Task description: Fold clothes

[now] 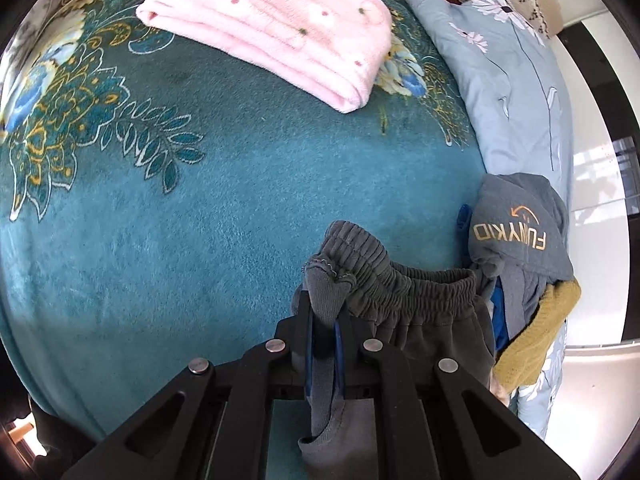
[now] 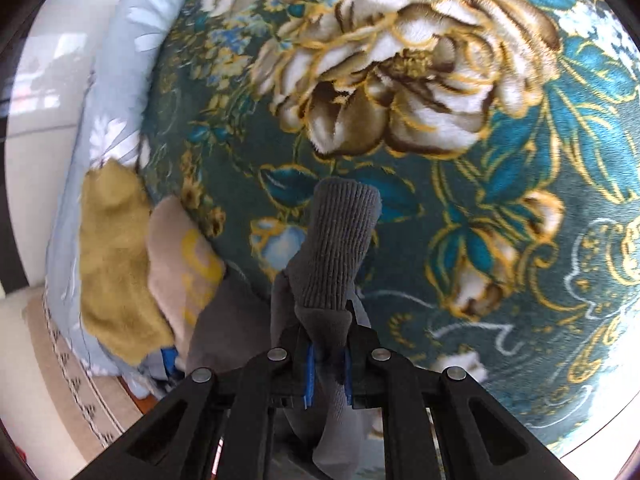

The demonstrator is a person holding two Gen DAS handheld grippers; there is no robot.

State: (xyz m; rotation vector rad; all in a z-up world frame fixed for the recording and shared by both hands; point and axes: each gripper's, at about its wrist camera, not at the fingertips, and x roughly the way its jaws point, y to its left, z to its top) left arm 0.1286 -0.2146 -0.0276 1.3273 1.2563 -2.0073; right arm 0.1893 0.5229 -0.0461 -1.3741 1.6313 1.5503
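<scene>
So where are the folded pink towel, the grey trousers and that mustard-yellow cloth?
folded pink towel point(image 1: 276, 24), left wrist view, middle of its top face.
grey trousers point(image 1: 416, 284), left wrist view, elastic waistband.
mustard-yellow cloth point(image 2: 114, 256), right wrist view, centre of the fuzzy patch.

Teal blanket point(image 1: 240, 184) w/ gold-white floral print. Pink towel point(image 1: 280, 28) w/ dots; grey sweatpants point(image 1: 420, 300). Slate hoodie point(image 1: 516, 228), orange lettering.

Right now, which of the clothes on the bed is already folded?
The pink garment, lying flat in neat layers on the teal blanket. The grey pants are held by the left gripper; the rest is heaped.
</scene>
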